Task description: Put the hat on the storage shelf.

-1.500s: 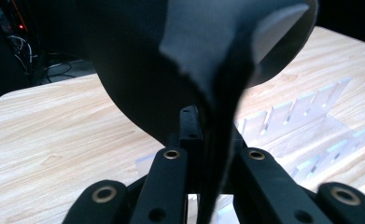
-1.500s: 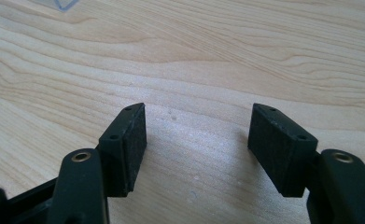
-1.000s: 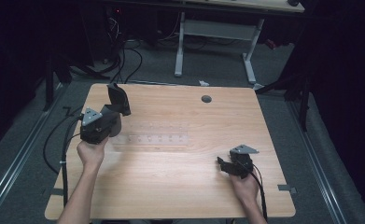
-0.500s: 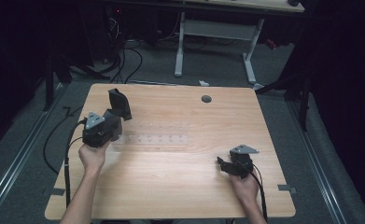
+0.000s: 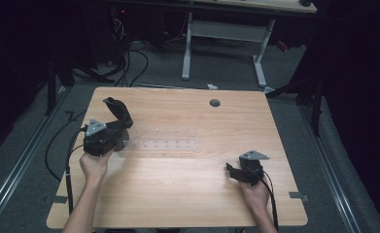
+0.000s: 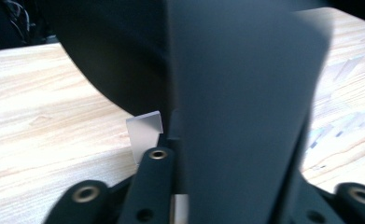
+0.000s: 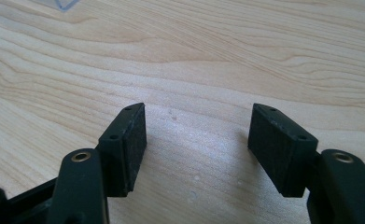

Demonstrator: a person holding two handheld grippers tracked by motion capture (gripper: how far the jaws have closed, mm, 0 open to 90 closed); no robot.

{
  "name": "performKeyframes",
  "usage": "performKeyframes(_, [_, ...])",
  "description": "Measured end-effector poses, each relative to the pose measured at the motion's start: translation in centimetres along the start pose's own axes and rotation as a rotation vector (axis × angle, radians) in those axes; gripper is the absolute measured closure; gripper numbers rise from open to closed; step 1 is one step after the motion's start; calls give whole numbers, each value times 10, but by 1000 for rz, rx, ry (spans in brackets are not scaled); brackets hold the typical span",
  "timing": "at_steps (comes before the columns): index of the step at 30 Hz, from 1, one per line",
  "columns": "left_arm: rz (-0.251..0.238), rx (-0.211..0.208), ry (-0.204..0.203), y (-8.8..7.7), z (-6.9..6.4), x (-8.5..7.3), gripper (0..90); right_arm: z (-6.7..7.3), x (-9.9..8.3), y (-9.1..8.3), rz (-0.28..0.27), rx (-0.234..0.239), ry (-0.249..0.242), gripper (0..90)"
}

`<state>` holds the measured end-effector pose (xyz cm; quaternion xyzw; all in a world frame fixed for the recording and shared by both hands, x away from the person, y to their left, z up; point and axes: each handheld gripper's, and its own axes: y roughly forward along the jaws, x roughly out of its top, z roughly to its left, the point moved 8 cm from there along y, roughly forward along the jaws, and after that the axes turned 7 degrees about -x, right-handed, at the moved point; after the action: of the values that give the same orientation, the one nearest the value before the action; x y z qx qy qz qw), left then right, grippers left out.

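A black curved thing (image 5: 117,110) rises from between the jaws of my left gripper (image 5: 122,128) at the table's left. In the left gripper view this black thing (image 6: 236,93) is blurred and hides the right jaw, while the left finger (image 6: 157,161) stands beside it. These jaws have just been opening, and the thing is still between them. My right gripper (image 5: 231,171) rests low at the table's right front. It is open (image 7: 196,144), with bare wood between its pads.
A clear plastic rack (image 5: 163,143) lies flat on the wooden table (image 5: 187,194), just right of my left gripper. A round cable hole (image 5: 215,103) sits near the far edge. Cables trail over the floor at the left. Another desk's legs stand behind.
The black thing has tipped lower and a little to the left in the left gripper. The left hand shifted only slightly. The right gripper has stayed put.
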<state>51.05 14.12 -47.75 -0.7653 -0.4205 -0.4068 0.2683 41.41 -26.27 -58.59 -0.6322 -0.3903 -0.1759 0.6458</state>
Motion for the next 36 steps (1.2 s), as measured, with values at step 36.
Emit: performKeyframes(36, [59, 49, -52, -67, -1, -57, 404, 3, 1, 1, -2, 11, -12, 375])
